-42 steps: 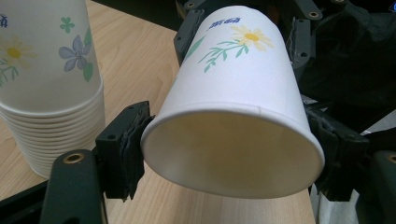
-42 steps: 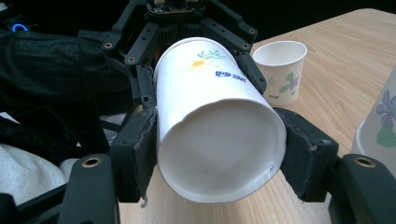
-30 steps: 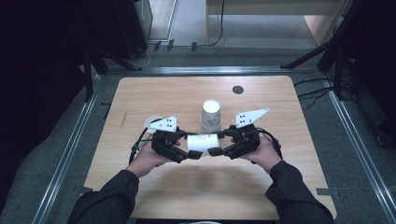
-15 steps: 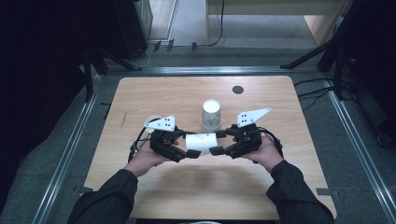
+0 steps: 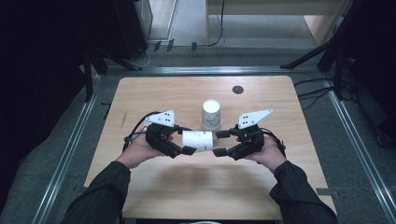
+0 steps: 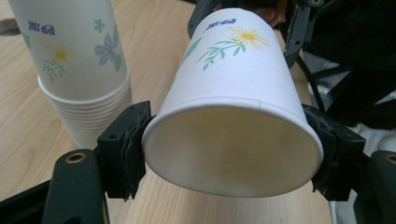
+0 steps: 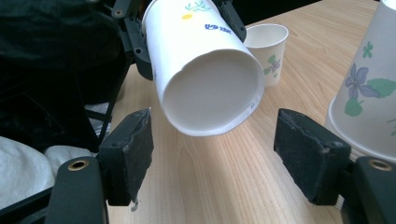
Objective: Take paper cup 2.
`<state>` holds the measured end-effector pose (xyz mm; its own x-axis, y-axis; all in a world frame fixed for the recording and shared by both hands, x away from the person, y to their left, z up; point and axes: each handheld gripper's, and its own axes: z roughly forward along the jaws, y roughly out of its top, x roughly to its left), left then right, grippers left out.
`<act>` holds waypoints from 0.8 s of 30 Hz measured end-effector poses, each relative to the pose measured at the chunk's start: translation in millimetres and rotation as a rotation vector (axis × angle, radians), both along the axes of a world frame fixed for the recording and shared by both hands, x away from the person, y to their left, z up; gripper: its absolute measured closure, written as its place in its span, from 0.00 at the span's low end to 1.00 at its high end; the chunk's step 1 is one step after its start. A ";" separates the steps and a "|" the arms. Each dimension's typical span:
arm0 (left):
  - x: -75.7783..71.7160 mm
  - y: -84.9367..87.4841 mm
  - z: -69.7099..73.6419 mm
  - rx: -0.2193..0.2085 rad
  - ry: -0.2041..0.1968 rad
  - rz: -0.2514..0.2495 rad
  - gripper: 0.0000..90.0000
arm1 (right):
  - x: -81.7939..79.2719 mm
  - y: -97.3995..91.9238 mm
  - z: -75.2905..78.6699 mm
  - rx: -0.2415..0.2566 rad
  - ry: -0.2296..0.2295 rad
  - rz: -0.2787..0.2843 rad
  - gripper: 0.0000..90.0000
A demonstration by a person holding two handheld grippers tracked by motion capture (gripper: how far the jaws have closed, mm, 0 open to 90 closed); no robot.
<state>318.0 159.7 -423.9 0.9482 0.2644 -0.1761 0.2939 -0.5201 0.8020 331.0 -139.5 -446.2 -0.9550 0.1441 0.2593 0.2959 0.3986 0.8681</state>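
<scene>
While I look down from the high view, my left gripper (image 5: 187,142) holds a white paper cup (image 5: 198,140) lying on its side just above the wooden counter (image 5: 154,93), its fingers pressed on the cup's wide end. My right gripper (image 5: 220,143) faces it from the other side, with the cup's narrow end between its spread fingers. Behind the two, a stack of cups (image 5: 211,115) stands upside down on the counter, near the held cup. A small dark round disc (image 5: 237,89) sits in the counter farther back.

From the left gripper view, I see my left gripper (image 6: 231,149) clamped on the paper cup (image 6: 233,112) at its rim, one pad on each side, the open mouth turned toward the camera. The cup carries a yellow daisy with green leaves and a short blue mark, too small for me to read. To the side stands the stack of cups (image 6: 79,70), bottoms up, printed with purple and yellow flowers and the same blue mark.

From the right gripper view, my right gripper (image 7: 215,140) stands wide, its fingers (image 7: 133,149) apart from the paper cup (image 7: 205,70), whose flat bottom points between them without contact. A single upright cup (image 7: 268,49) with a flower print stands on the counter beyond. The stack of cups (image 7: 369,93) fills the edge beside one finger. The blue print here is also illegible.
</scene>
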 end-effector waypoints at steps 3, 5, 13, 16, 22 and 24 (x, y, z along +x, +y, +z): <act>2.2 -1.7 5.9 0.053 0.002 -0.013 0.28 | -0.1 0.6 0.0 -0.004 -0.007 -0.001 0.32; 4.0 -3.1 9.3 0.081 0.012 -0.019 0.28 | -0.5 2.0 0.3 -0.012 -0.012 -0.006 0.32; 10.3 -9.3 18.3 0.172 0.056 -0.042 0.28 | -0.1 7.5 0.7 -0.030 -0.027 -0.008 0.32; 11.1 -12.3 19.7 0.204 0.062 -0.048 0.28 | 0.0 9.8 0.7 -0.039 -0.031 -0.003 0.31; 14.5 -16.1 21.6 0.240 0.078 -0.057 0.28 | 0.3 13.8 -1.0 -0.060 -0.030 0.001 0.31; 14.4 -17.1 21.6 0.242 0.082 -0.060 0.28 | 0.3 15.3 -1.5 -0.063 -0.030 0.004 0.30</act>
